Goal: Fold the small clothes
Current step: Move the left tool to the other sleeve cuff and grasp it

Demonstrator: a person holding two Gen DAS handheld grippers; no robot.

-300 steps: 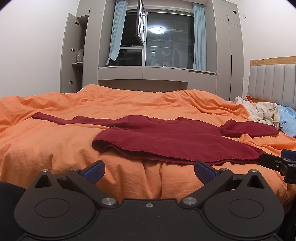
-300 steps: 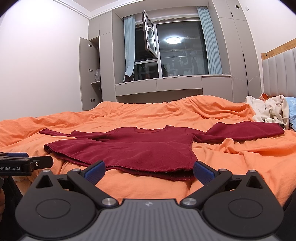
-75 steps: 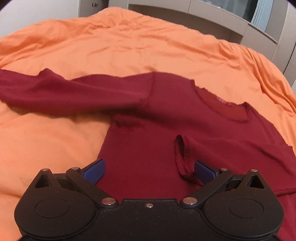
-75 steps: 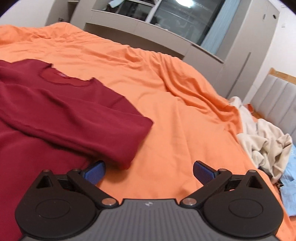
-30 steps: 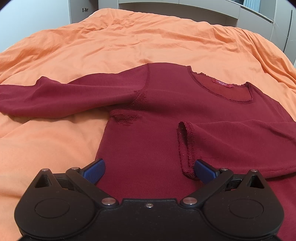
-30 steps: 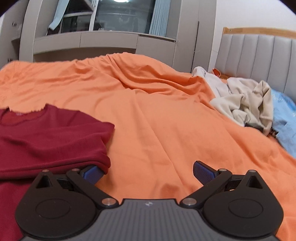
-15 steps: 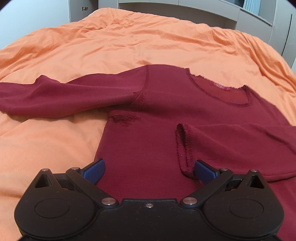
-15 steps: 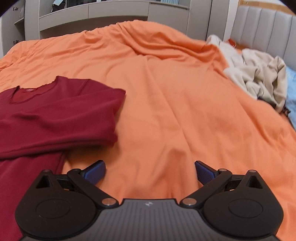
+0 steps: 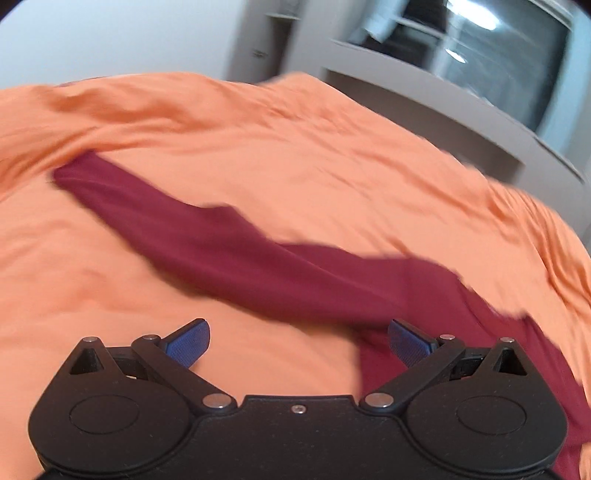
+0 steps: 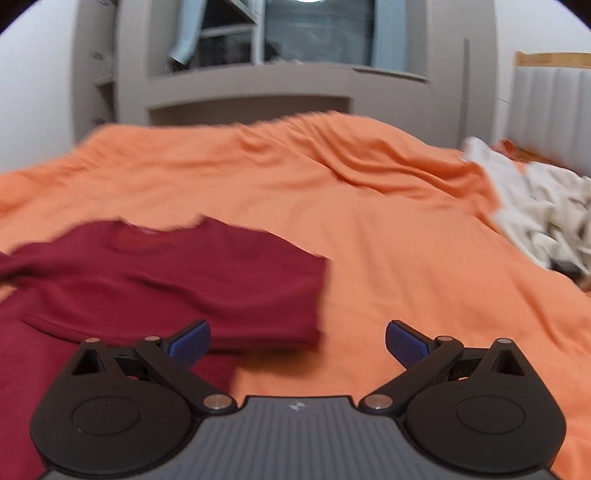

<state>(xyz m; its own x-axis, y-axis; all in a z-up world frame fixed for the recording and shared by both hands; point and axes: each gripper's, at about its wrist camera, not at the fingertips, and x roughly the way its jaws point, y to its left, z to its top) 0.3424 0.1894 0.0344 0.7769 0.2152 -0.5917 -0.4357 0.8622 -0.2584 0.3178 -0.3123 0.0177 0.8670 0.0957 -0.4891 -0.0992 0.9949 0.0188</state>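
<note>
Left wrist view shows the left gripper (image 9: 297, 341), fingers wide and empty, facing the red top's (image 9: 424, 291) outstretched sleeve (image 9: 192, 236), likely the next fold, while the right gripper (image 10: 297, 341) hangs equally open beside the side already folded in.

**Shirt on the bed, laundry to the right**

Spread on the bed (image 10: 369, 229): shirt (image 10: 166, 280), toward the left in the right wrist view; one sleeve (image 9: 207, 236) stretched out leftward from the body across the bedding in the left wrist view; heap of clothes (image 10: 535, 218) well apart to the right, before the headboard (image 10: 550, 110); behind the bed, cabinets (image 10: 251, 92) below a window (image 10: 317, 29).
</note>
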